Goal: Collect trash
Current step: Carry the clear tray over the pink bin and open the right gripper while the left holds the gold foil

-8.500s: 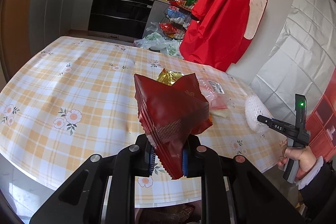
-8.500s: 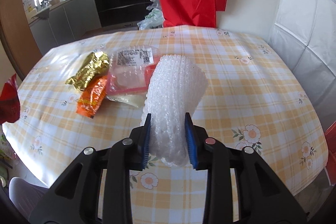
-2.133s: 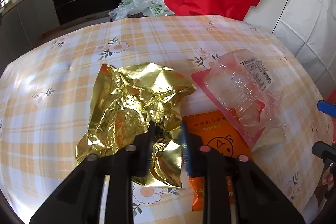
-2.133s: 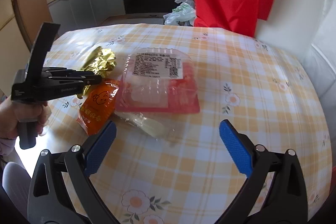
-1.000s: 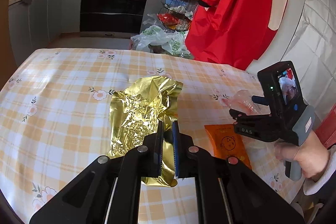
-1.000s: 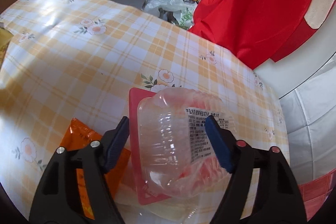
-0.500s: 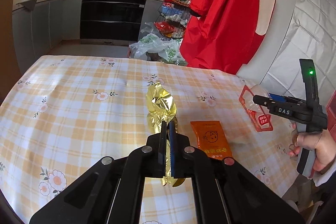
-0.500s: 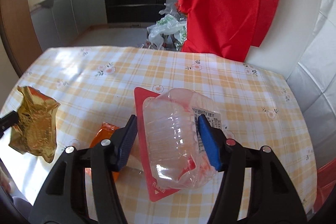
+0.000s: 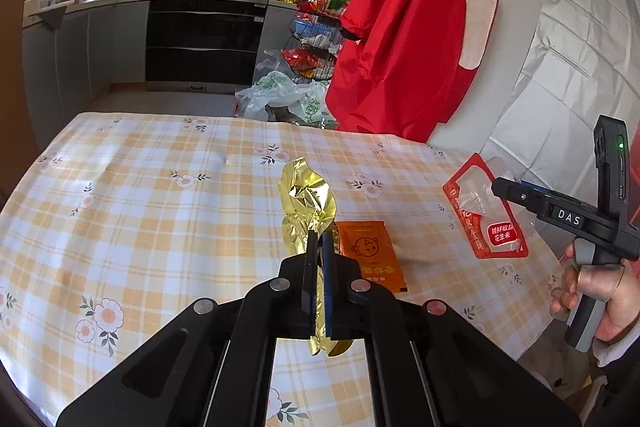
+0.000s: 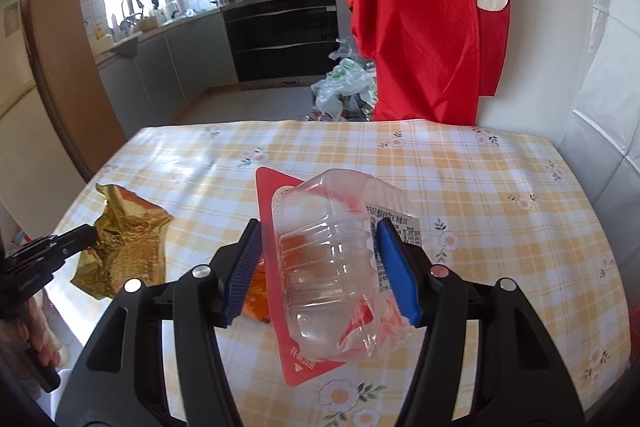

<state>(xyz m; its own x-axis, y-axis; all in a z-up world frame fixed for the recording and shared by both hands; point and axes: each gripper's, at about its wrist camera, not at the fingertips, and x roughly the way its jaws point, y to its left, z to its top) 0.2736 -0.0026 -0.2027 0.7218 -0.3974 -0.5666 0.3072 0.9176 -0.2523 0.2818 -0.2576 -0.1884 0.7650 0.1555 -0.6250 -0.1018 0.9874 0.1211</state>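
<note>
The jaws of the left gripper [image 9: 319, 259] are pressed together on the gold wrapper [image 9: 306, 199]. The wrapper is held up off the table [image 9: 160, 195], and its long side runs up and down, from 12 o'clock to 6 o'clock in the left wrist view.

The jaws of the right gripper [image 10: 320, 269] are clamped on the 2 sides of the clear plastic tray [image 10: 340, 259], which has a red backing card. The tray is lifted off the table too, and its long side points away from the jaws, toward 12 o'clock.

Only 1 piece of trash is seen lying on the table: the orange packet [image 9: 370, 255]. From the left jaws it lies just beside them, at about 1 o'clock, with its long side running from 12 to 6. In the right wrist view it is mostly hidden behind the tray, at about 9 o'clock.

The left gripper is judged to be nearer to the packet, but both grippers are full, so something must be dropped first.
</note>
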